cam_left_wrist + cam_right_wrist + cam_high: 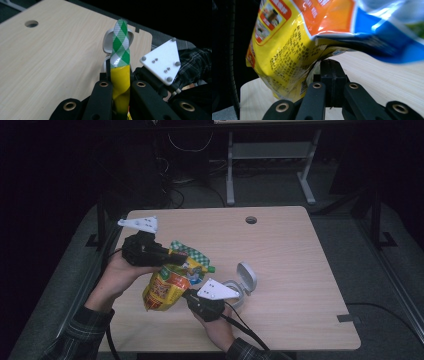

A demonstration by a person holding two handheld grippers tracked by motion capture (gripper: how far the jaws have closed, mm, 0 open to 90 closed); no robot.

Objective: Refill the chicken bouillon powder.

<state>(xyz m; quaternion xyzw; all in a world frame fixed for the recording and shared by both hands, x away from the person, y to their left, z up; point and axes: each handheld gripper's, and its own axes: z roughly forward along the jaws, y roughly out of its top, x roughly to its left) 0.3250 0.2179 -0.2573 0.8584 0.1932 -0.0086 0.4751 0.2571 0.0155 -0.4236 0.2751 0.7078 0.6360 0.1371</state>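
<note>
Black tongs fill the near edge of both gripper views, and both sets are busy with one snack bag (172, 282). Left tongs (176, 258) are pinching the bag's green-checked top strip (121, 45), which stands up flat between the jaws. Right tongs (189, 296) are pressed together on the bag's lower edge (312, 67), the crinkled foil bunching just above them. That leaves the bag lifted above the worktop (300, 270), left of the middle and close to the near edge. It looks light, soft and slick, so the film could slide out of a loose pinch; the flat sealed edges seem the safest holds. Just right of it sits a white tub (240, 287) with its lid flipped up.
</note>
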